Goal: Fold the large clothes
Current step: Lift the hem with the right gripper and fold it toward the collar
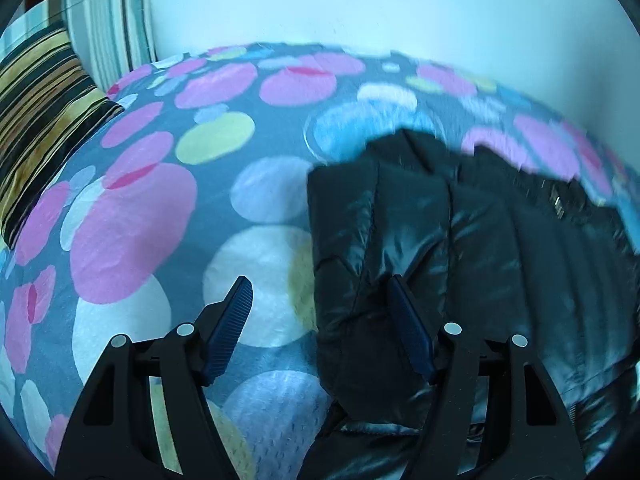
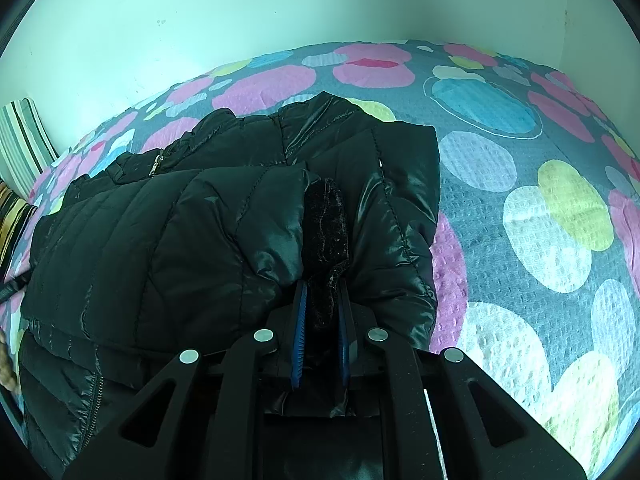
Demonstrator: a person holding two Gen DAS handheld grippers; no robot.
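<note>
At the far left of the left wrist view, a striped pillow [image 1: 44, 120] leans against the wall, with a striped cushion [image 1: 108, 20] behind it in the upper left. The bed [image 1: 160, 208], under a spotted cover, fills the middle of the frame. The left gripper [image 1: 318, 308] hangs low at centre with its jaws wide apart and nothing between them; one finger sits over bare cover, the other over the edge of the black puffer jacket [image 1: 460, 248], which lies across the right half of the frame.

In the right wrist view the jacket spreads from the left edge to the centre, partly folded, a zipper [image 2: 158, 166] showing at upper left. The right gripper [image 2: 322, 300], bottom centre, has its jaws nearly together, clamped on a dark fuzzy cuff or lining [image 2: 326, 232] of the jacket. Bare spotted cover runs off to the right.

The likely trouble: the shell looks slick and puffy, so a pull on that narrow pinch may slip, or drag the stacked layers askew. With the left jaws empty, nothing pins the other edge.
</note>
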